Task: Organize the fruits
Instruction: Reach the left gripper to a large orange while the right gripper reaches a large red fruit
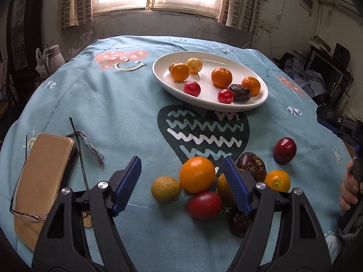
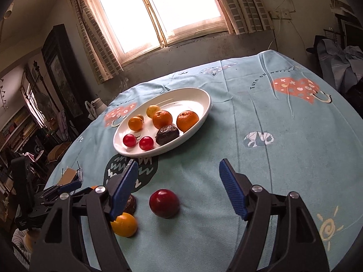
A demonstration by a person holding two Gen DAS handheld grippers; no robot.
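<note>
Both pairs of jaws are held wide apart, with nothing gripped, above loose fruit on the blue tablecloth (image 1: 118, 113).

Between the fingers of the left gripper (image 1: 181, 183) a large orange (image 1: 197, 174), a yellow fruit (image 1: 165, 189) and a red tomato (image 1: 204, 205) are seen clustered and touching, with a dark brown fruit (image 1: 252, 165) and a small orange fruit (image 1: 277, 180) just beyond its right finger. A dark red plum (image 2: 164, 203) is framed between the fingers of the right gripper (image 2: 179, 188). Further back, a white oval plate (image 1: 172, 86) is seen already holding oranges, two cherry tomatoes and a dark fruit. A tan case (image 1: 40, 181) with glasses (image 1: 27, 213) on it is seen at the left.
</note>
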